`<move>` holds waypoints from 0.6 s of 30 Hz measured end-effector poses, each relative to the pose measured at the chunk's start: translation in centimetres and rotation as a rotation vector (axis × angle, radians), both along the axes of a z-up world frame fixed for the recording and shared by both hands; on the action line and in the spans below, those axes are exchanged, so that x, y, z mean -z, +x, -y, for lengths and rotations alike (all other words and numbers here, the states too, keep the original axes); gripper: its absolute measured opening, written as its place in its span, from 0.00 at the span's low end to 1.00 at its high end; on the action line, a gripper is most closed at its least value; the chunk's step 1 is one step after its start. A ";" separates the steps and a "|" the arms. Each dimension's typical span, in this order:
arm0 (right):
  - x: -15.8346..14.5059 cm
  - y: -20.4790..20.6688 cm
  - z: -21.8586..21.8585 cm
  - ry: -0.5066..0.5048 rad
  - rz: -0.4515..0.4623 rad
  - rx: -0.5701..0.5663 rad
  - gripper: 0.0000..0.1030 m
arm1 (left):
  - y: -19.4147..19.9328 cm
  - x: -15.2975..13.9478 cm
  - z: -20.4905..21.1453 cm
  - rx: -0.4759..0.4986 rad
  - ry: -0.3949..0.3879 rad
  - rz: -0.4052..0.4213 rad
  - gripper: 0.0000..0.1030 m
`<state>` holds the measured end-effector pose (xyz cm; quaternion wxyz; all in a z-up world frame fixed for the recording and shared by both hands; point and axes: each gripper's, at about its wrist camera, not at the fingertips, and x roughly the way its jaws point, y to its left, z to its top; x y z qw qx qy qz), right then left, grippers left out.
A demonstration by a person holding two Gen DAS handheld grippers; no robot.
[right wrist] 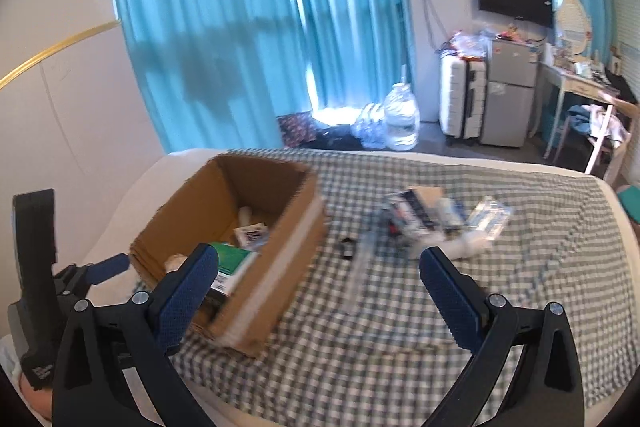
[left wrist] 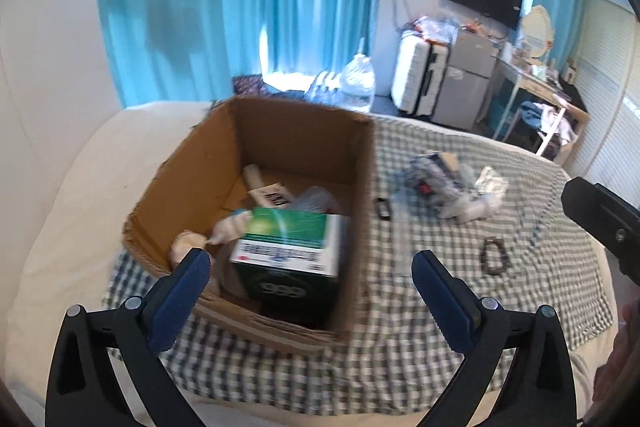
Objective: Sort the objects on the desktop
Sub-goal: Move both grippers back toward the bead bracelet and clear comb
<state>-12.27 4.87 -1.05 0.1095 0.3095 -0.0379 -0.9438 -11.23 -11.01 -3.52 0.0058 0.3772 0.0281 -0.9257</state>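
An open cardboard box (left wrist: 200, 179) (right wrist: 256, 307) stands on a green-and-white checked cloth (left wrist: 400, 347) (right wrist: 400, 347). Inside lie a green and white carton (left wrist: 288, 251) (right wrist: 232, 267), a white bottle (left wrist: 256, 179), a barcode label and pale soft items. My left gripper (left wrist: 310, 267) hangs open above the box's near edge, nothing between its blue pads. My right gripper (right wrist: 318, 263) is open too, over the cloth right of the box, empty. A heap of small packets (left wrist: 448, 183) (right wrist: 436, 219), a small black item (left wrist: 382, 207) (right wrist: 347, 247) and a dark bracelet (left wrist: 495, 255) lie on the cloth.
The cloth covers a pale bed or cushion surface (left wrist: 80, 187). Beyond it hang blue curtains (left wrist: 240, 7); a water jug (right wrist: 402, 123), a white suitcase (right wrist: 460, 103), a small grey fridge (right wrist: 508, 95), a wall TV and a cluttered desk stand at the back right.
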 end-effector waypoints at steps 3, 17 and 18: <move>-0.1 1.3 -3.0 0.015 -0.005 0.046 0.98 | 0.4 -0.3 -2.8 0.019 -0.012 -0.001 1.00; 7.5 0.5 -13.5 -0.044 0.128 0.221 0.98 | -2.8 6.8 -12.1 0.115 -0.032 0.103 1.00; 8.4 0.0 -13.8 -0.045 0.144 0.225 0.98 | -3.5 7.5 -12.3 0.112 -0.030 0.115 1.00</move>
